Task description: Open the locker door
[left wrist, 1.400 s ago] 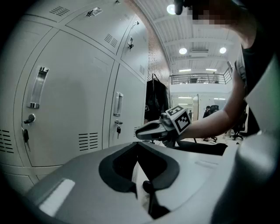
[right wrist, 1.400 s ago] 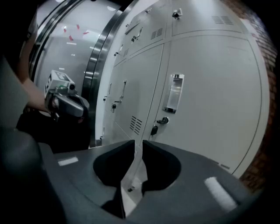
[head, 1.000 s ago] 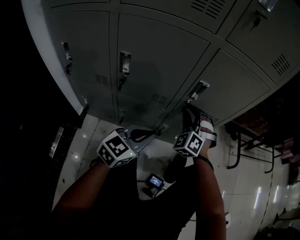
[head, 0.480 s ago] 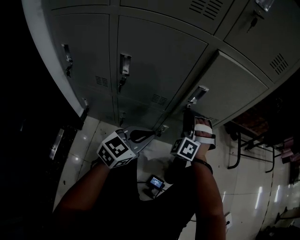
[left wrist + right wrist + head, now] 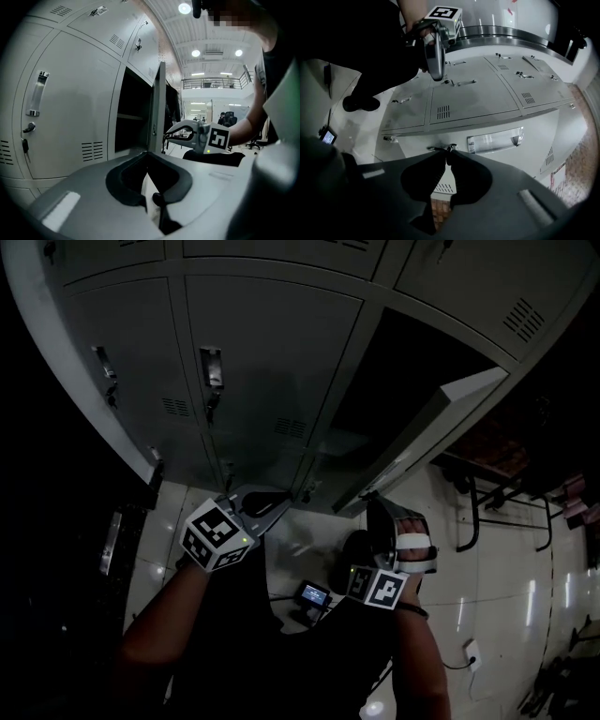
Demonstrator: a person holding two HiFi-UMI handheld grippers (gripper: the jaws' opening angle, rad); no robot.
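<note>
The bank of grey lockers [image 5: 272,343] and the open grey locker door [image 5: 422,442] are smooth painted sheet metal with a dull satin sheen. The long recessed handle [image 5: 494,139] on that door is bright and glossy, either polished metal or clear plastic, and just beside it a small shiny metal lock piece [image 5: 450,147] is nipped between the matt black jaws of the right gripper [image 5: 446,152]. Below the door the pale floor [image 5: 487,587] is glossy and smooth, streaked with reflected light. The right gripper and the left gripper [image 5: 149,156], to the door's left, have smooth matt grey plastic shells, and the black-and-white marker cubes [image 5: 217,535] are flat and matt.
</note>
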